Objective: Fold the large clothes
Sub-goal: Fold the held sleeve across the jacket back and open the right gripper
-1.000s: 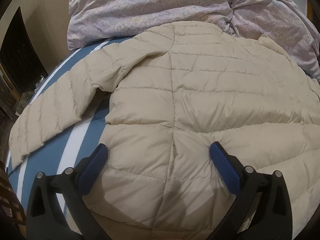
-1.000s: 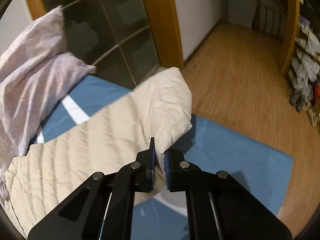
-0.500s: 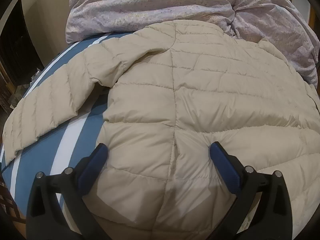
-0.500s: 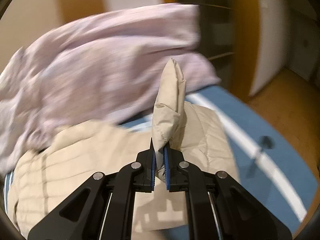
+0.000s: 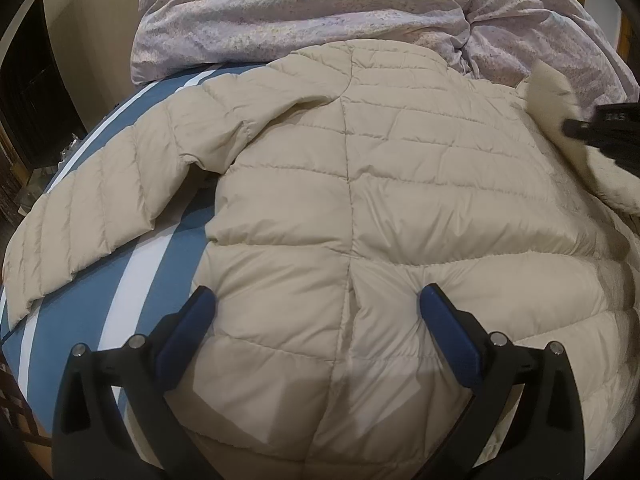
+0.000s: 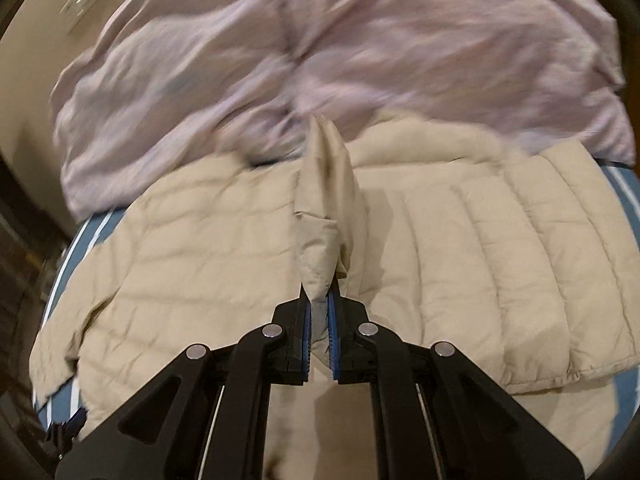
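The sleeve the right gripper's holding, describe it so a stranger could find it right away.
On the blue striped bed, a beige puffer jacket lies spread below a lilac duvet. Its other sleeve lies flat; this sleeve stands up, its cuff pinched in the right gripper.

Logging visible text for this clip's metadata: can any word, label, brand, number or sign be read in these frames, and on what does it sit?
None can be read.
The right claw, seen at the edge of the left wrist view, carries a small pale marking on its black body: too small and blurred to read.
The beige puffer jacket, lilac duvet and blue striped bed sheet show no lettering.
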Motion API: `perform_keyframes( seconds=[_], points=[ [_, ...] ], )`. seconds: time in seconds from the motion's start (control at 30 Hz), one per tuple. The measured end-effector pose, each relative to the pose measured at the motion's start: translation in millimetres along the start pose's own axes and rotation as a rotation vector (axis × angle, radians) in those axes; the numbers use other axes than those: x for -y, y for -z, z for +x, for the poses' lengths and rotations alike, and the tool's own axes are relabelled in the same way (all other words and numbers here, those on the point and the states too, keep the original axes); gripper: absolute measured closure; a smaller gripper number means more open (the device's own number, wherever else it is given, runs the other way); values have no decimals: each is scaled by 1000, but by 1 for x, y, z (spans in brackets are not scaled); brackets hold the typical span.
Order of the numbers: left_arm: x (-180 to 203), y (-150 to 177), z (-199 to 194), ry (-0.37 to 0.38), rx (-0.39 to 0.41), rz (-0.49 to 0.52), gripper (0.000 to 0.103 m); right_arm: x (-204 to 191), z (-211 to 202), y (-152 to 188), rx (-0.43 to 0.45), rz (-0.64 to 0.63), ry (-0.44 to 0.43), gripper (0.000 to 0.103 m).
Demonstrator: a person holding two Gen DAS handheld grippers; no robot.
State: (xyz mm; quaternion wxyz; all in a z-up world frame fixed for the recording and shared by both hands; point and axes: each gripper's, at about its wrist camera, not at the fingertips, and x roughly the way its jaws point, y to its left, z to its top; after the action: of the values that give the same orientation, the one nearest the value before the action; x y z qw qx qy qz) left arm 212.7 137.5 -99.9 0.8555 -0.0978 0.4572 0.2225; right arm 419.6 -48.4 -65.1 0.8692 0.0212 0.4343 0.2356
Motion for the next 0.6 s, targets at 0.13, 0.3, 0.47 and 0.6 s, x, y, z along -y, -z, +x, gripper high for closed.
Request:
perform_keyframes(
  seconds=[0.13,0.3,0.47,0.6],
  points=[
    [0,0,0,0,-1,0,2,-36,9,10,-46,-39,-48,95],
    [0,0,0,-2,-2,1,2,-66,15,16,-82,-73,-76,92],
    [1,0,-1,-1,-2,1,2,-86,11,23,-134,-125,-138,59],
    [1,0,-1,-2,-3,2,2,-75,-24,15,-10,-121,-112,55]
  ],
)
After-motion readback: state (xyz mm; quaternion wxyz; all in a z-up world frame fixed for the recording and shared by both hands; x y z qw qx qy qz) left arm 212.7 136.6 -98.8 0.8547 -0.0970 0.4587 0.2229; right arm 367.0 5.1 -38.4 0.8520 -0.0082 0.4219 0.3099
